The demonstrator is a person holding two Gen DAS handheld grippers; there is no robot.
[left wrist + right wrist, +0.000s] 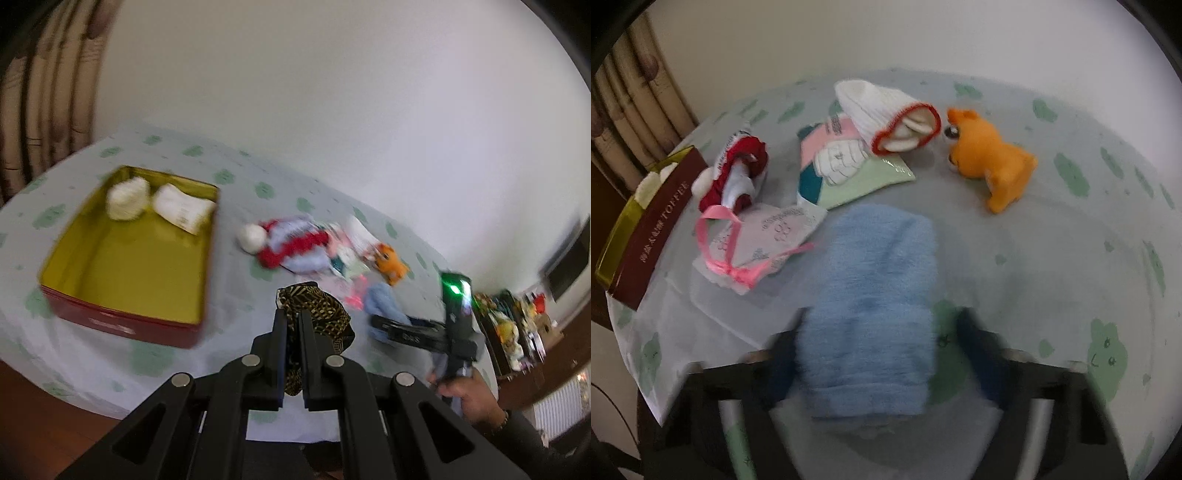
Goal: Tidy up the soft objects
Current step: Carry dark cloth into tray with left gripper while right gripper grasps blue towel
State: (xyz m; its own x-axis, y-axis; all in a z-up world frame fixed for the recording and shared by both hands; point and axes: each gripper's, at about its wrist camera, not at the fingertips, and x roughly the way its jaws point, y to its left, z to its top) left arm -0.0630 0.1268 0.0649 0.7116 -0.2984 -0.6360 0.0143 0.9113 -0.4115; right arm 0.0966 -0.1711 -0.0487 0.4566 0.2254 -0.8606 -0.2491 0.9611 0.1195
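We note the tin (66,258) holding two cream bundles (127,197); left gripper (293,325) clenches patterned cloth (325,306), right gripper (875,339) straddles blue towel (871,295), grip unclear.

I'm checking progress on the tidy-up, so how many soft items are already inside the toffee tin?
2. A cream knitted bundle sits in the far corner of the tin, and a folded white cloth lies beside it along the far wall. The near wall could hide something low.
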